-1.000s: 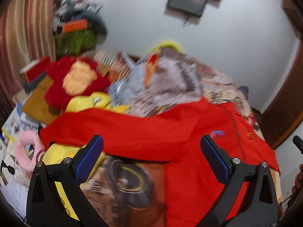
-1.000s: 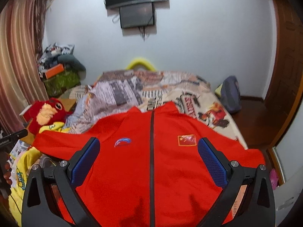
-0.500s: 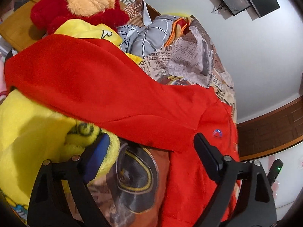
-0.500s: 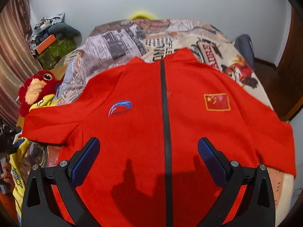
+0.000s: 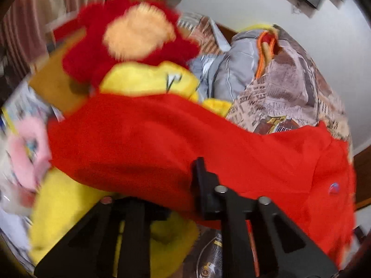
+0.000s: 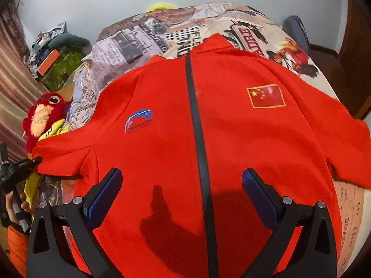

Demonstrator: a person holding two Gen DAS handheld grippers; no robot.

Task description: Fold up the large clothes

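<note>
A red zip jacket (image 6: pixel 162 106) lies front up on the bed, its black zipper (image 6: pixel 197 127) running down the middle. My right gripper (image 6: pixel 182 185) hovers open just above the jacket's lower front, one finger on each side of the zipper. The jacket's sleeve (image 5: pixel 139 139) drapes off to the left over a yellow plush (image 5: pixel 65 208). My left gripper (image 5: pixel 190 176) is closing on the sleeve's lower edge; red cloth sits between its jaws and hides one finger. In the right wrist view, the left gripper (image 6: pixel 20 164) shows at the sleeve's end, held by a hand (image 6: pixel 14 203).
The bed has a newspaper-print cover (image 6: pixel 139 39). A red plush (image 5: pixel 129 37) and a grey garment (image 5: pixel 229 69) lie beyond the sleeve. A pink item (image 5: pixel 27 153) is at the left. A blue bag (image 6: pixel 296 30) and a wooden door stand to the right of the bed.
Both grippers came down toward the jacket. The left gripper's jaws went from wide open to nearly together around the sleeve's edge. The right gripper stayed open.
</note>
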